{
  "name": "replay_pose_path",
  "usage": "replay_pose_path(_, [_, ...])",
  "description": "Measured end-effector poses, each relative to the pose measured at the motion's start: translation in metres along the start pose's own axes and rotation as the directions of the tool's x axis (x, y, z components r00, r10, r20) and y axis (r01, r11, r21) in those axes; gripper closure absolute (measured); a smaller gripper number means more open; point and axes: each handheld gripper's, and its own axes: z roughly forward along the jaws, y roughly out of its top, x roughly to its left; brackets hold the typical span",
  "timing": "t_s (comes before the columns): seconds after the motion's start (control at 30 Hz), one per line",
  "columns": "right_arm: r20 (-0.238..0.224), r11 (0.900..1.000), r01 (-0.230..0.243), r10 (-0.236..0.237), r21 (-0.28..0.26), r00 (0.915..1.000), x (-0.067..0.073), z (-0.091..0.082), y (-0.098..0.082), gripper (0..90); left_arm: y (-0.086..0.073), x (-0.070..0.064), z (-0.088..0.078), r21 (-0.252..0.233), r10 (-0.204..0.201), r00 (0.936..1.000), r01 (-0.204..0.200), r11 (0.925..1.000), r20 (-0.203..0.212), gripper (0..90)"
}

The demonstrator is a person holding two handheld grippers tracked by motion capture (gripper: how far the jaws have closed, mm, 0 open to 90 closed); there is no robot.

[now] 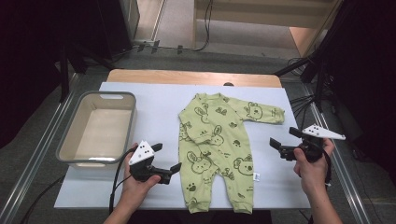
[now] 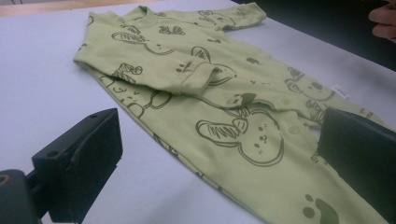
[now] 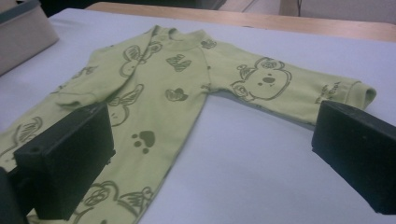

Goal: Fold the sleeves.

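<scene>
Hand-held gripper (image 1: 166,158) beside green romper (image 1: 217,149) (animal-printed)

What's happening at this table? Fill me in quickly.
A person holds a claw in each hand over a green baby romper lying flat on the white table cover. One sleeve is folded across the chest; the other sleeve lies stretched out. The left claw and right claw are both open, holding nothing. A grey bin sits at the left.

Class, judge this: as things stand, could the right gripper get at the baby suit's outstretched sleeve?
Probably yes. The right gripper is open and empty beside the outstretched sleeve, with bare white mat between them.
</scene>
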Motion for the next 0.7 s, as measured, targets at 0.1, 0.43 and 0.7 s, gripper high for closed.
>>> replay_pose_path(0.1, [0.012,1.0,-0.01,0.01,0.008,0.9999,-0.009,0.009,0.003,0.0,-0.002,0.001,-0.002,0.004,-0.004,0.9999,0.004,1.0,-0.013,0.0])
replay_pose_path(0.43, [0.05,0.998,-0.049,0.047,0.026,0.9976,-0.042,0.041,0.015,0.0,-0.003,0.005,-0.007,-0.01,-0.013,0.9998,0.013,0.9999,-0.016,0.0])
replay_pose_path(0.7, [0.043,0.993,-0.115,0.114,0.035,0.9926,-0.069,0.061,0.022,0.0,-0.004,0.005,-0.005,0.0,-0.013,0.9998,0.013,0.9999,-0.014,0.0])
